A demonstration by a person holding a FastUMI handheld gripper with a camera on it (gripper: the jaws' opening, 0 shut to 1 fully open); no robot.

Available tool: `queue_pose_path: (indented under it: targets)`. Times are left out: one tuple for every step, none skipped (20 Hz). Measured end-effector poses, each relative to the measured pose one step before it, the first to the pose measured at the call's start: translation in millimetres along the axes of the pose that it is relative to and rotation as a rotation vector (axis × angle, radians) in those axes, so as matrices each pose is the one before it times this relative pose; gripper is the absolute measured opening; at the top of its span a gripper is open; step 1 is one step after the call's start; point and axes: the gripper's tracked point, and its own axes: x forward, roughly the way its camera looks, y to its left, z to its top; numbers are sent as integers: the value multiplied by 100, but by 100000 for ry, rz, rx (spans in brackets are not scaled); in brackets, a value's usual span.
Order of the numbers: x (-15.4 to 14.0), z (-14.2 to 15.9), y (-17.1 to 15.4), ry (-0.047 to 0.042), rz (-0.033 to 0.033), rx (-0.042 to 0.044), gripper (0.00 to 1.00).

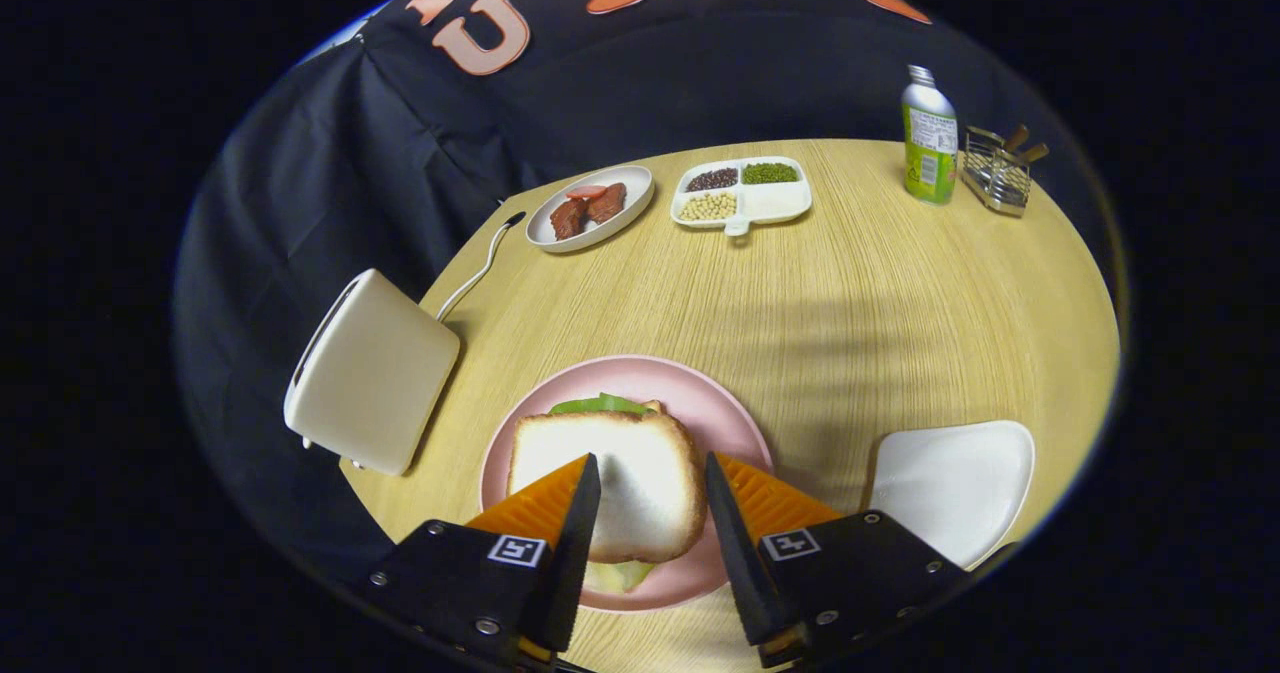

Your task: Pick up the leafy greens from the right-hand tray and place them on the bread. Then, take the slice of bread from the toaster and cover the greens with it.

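And here's the gripper (pixel 652 483), hovering over the pink plate (pixel 735 423) with its 2 fingers spread apart and nothing between them but air, so it's holding nothing. Below the gap lies the top slice of bread (pixel 640 473), flat on the stack, its long axis running away from the fingers toward the far side of the table, crust edge rounded at the near end. A strip of leafy greens (pixel 600 404) peeks out from under the far edge of the slice, and a pale bit shows under the near edge too. The sandwich sits left of centre on the plate, leaving bare pink rim on the right.

Room to move? The toaster (pixel 370 373) stands close by on the left, at the table's edge, its cord trailing away. The white tray (pixel 955 488) sits just right of the plate. Beyond, open wooden table (pixel 880 283) stretches to a dish of meat (pixel 590 208), a divided dish of beans (pixel 740 193), a bottle (pixel 930 138) and a wire rack (pixel 997 173).
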Motion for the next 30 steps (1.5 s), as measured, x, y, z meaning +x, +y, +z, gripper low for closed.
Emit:
queue_pose_path:
  targets:
    - [-138, 156, 463, -1277, 14, -1477, 67]
    - [-282, 532, 290, -2633, 74, -869, 73]
    - [-491, 800, 123, -3656, -297, -1229, 75]
    - [-640, 1070, -23, -4367, -924, -1390, 78]
    - [-804, 1038, 27, -3760, -904, -1457, 79]
    - [-817, 1037, 44, -3663, -1094, -1090, 81]
    - [-983, 1096, 170, -3987, -651, -925, 83]
    - [-953, 1254, 286, -4217, -365, -978, 87]
    - [-1236, 1465, 275, -4921, -573, -1360, 88]
    - [-1116, 1593, -384, -4829, -494, -1417, 90]
    - [-1334, 1388, 240, -4588, -679, -1589, 91]
    - [-1086, 1368, 168, -4481, -852, -1554, 93]
    - [-1198, 1277, 207, -4220, -822, -1670, 94]
    - [-1108, 1210, 185, -4279, -435, -2064, 95]
    - [-1099, 1192, 189, -4187, -924, -2041, 96]
    - [-1036, 1147, 0, -3888, -1603, -2223, 99]
    - [-607, 683, -376, -3397, -2391, -2445, 99]
    - [-711, 619, -514, -2374, -3871, -2044, 99]
    - [-808, 664, -328, -2692, -2500, -1435, 99]
    - [-807, 690, -106, -2652, -1897, -843, 99]
    - [-942, 879, 25, -3011, -629, -814, 99]
    - [-864, 832, -116, -3342, -1133, -1244, 99]
    - [-1000, 1006, -355, -3816, -1670, -1599, 99]
    - [-1132, 1003, -413, -3721, -1882, -1675, 99]
    - [-1165, 1008, -323, -4209, -1362, -1316, 99]
    - [-945, 916, -129, -4058, -753, -1039, 99]
    - [-1114, 1004, -25, -3933, -21, -1078, 99]
    - [-904, 1050, -66, -3480, -95, -968, 99]
    - [-737, 719, -465, -2439, -1017, -808, 99]
    - [-418, 533, -280, -2021, -1092, -540, 98]
